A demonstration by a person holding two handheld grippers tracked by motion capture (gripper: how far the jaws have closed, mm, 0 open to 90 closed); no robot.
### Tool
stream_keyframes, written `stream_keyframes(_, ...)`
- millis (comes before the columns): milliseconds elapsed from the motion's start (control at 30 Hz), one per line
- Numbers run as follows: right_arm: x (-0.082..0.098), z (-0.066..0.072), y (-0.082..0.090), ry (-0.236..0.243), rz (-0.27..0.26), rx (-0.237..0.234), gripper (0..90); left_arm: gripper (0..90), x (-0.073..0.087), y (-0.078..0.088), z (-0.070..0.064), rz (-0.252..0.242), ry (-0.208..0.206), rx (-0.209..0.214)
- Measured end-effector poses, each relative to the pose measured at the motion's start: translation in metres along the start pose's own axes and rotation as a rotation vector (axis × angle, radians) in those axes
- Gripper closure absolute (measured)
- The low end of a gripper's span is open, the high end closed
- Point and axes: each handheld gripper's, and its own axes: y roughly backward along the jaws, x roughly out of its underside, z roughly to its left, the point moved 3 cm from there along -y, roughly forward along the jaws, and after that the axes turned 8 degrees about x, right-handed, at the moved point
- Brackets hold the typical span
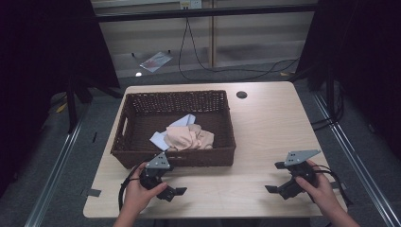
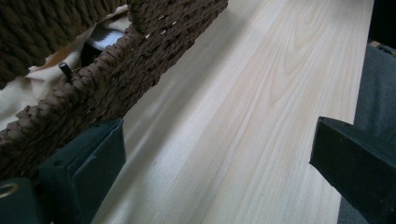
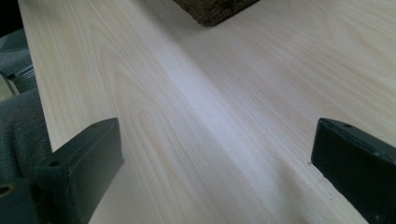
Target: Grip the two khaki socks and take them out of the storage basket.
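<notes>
My left tool (image 1: 171, 185) hangs just in front of the dark brown woven wicker basket (image 1: 142, 156), close to its near-left corner, low over the pale wooden worktop (image 1: 265, 127). Its jaws are released and spread wide, with nothing between them but bare wood. In the left gripper view one black jaw sits right beside the basket's braided near wall (image 2: 116, 79), though I cannot tell whether it touches the weave.

My right tool (image 1: 278, 178) is well to the right of the basket, near the front edge of the worktop, held in my right hand (image 1: 321, 187). Its jaws are released too, standing far apart over empty wood grain; the right gripper view catches one corner of the basket (image 3: 215, 9) farther off at the top.

Inside the basket lies a crumpled peach-coloured cloth (image 1: 191, 138), bunched toward the near wall and slightly right of the basket's middle. A pale blue-white cloth (image 1: 163, 137) lies touching it, partly under it, reaching toward the basket's centre. From the left gripper view, cream fabric (image 2: 23, 93) shows over the basket's rim.

My left hand (image 1: 139, 194) grips its tool from below the basket's near-left corner.
</notes>
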Motion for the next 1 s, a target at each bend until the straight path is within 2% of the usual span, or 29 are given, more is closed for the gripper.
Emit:
stream_keyframes(267, 0.002, 0.002, -0.003, 0.003, 0.018, -0.012, 1.8, 3.3, -0.001, -0.002, 0.001, 0.004, 0.007, 0.018)
stream_keyframes(467, 0.002, 0.002, -0.003, 0.006, 0.008, -0.032, 1.8, 3.4, -0.003, -0.001, 0.0, 0.008, 0.009, 0.022)
stream_keyframes(567, 0.002, 0.002, -0.002, 0.011, 0.007, -0.026, 1.8, 3.7, -0.004, -0.002, 0.0, 0.043, 0.004, 0.026)
stream_keyframes(600, 0.002, 0.002, -0.002, 0.011, 0.008, -0.033, 1.8, 3.8, -0.006, -0.002, 0.0, 0.041, 0.003, 0.037)
stream_keyframes(1000, 0.002, 0.003, -0.001, 0.007, 0.005, -0.046, 1.8, 3.9, -0.02, 0.008, -0.002, 0.046, 0.023, 0.058)
